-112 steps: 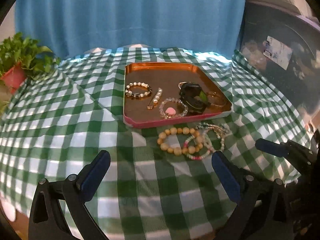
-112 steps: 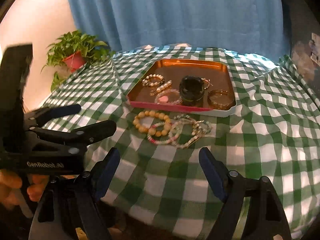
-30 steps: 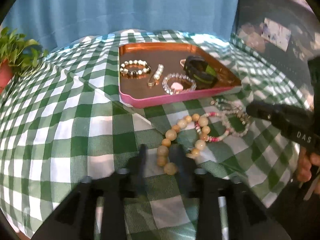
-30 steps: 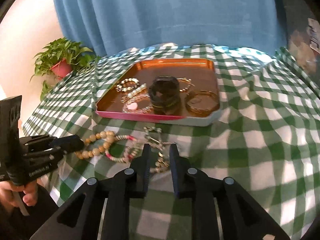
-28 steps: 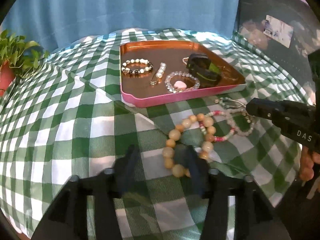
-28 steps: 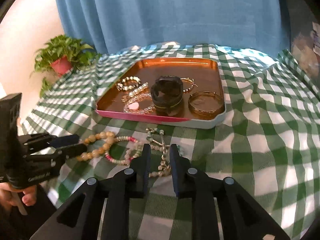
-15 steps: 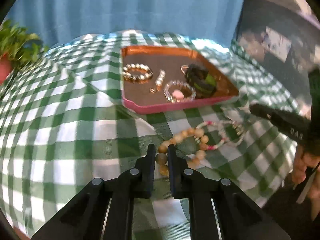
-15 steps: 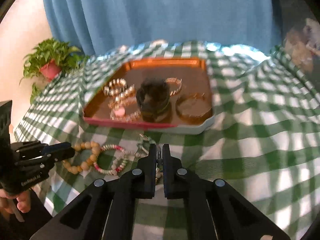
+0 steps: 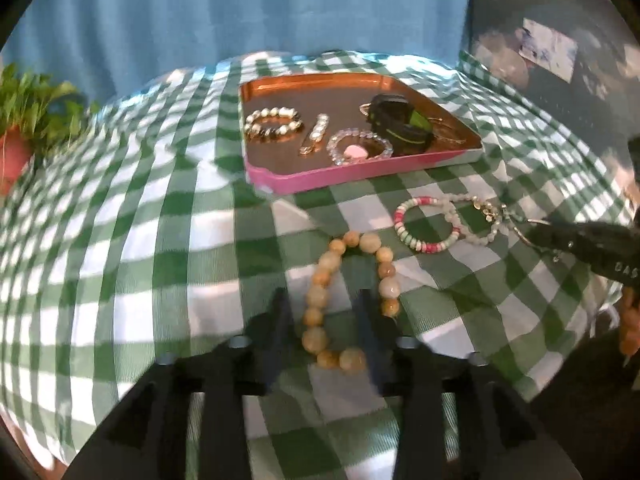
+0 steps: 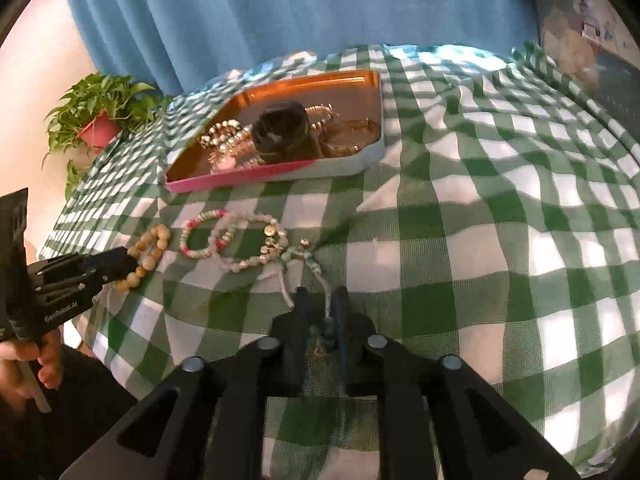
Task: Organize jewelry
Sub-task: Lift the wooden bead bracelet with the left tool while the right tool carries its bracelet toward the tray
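Jaws of the left gripper (image 9: 322,320) stand part-open around a chunky tan round-bead bracelet (image 9: 349,296). Right gripper (image 10: 319,312) jaws pinch a thin green-beaded chain bracelet (image 10: 306,264).

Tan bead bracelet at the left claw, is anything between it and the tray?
Nothing lies on the cloth between the tan bead bracelet and the tray; only the tray's raised pink front wall must be cleared. The pink-and-white bracelet sits off to the right of that line.
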{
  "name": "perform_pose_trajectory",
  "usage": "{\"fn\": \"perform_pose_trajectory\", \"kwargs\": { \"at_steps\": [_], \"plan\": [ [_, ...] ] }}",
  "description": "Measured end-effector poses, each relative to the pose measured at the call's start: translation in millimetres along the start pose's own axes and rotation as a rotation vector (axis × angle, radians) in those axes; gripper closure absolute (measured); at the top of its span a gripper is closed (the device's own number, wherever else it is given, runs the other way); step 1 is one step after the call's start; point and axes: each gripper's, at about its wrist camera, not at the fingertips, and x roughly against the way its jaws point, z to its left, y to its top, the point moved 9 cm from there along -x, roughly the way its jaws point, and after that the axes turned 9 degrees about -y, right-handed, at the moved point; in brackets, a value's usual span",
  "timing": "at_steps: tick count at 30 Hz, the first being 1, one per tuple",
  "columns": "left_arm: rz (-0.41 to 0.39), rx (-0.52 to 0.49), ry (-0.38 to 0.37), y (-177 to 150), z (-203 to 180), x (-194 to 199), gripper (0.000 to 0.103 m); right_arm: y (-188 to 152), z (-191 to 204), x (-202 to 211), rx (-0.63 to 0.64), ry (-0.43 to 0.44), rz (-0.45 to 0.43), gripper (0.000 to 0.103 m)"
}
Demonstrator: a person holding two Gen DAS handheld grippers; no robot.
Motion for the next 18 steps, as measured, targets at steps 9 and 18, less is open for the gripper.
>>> {"fn": "perform_pose_trajectory", "kwargs": {
  "at_steps": [9,18],
  "plan": [
    [0.023,0.095,-0.056,8,6,-1,0.09,5,5,9,0.117,-0.112,-0.059,0.099],
    [-0.079,0.14,-0.062,38,-21,62,0.09,19,24,71,0.118,-0.126,-0.165,0.099]
  ]
}}
